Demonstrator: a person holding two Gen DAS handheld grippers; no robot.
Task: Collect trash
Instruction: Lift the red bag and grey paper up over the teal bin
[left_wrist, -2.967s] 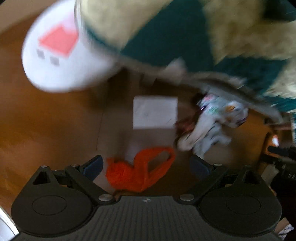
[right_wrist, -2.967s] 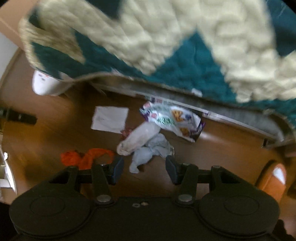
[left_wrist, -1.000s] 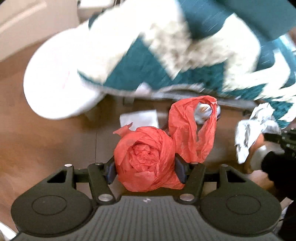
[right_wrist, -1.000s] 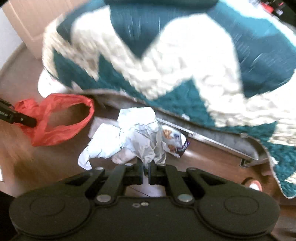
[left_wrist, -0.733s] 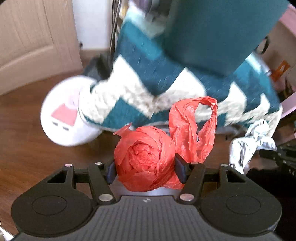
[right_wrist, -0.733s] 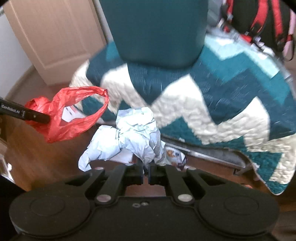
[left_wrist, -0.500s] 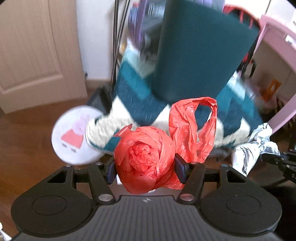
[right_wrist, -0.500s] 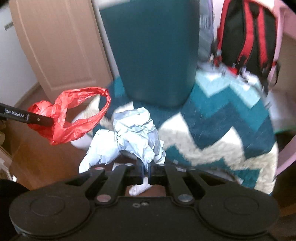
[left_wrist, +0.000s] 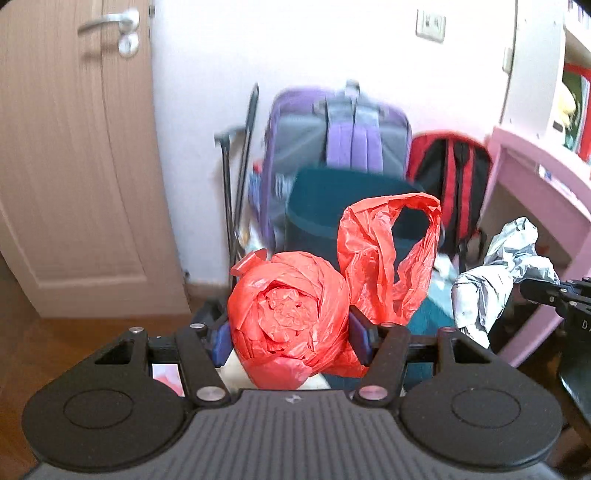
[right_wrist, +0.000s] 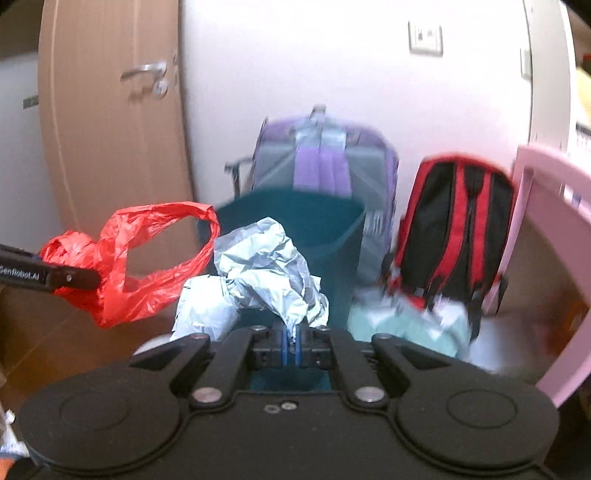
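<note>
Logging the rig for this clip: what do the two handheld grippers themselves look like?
Both are matte black plastic with two round discs, angled linkage arms and silver screws. The left gripper has a ribbed grey centre and blue pads. Seen from the right gripper, the left one's finger bears white lettering.

Red plastic bag (left_wrist: 291, 317); silver-grey crumpled paper (right_wrist: 266, 273); dark teal bin (right_wrist: 317, 236); purple-grey suitcase (left_wrist: 340, 133); black backpack (right_wrist: 454, 229) showing red stripes; pink desk (left_wrist: 535, 177); tan door (left_wrist: 70, 147).

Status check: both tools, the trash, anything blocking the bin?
Left tool shut on red plastic bag. Right tool shut on crumpled paper. Teal bin ahead, open top, nothing blocking.
</note>
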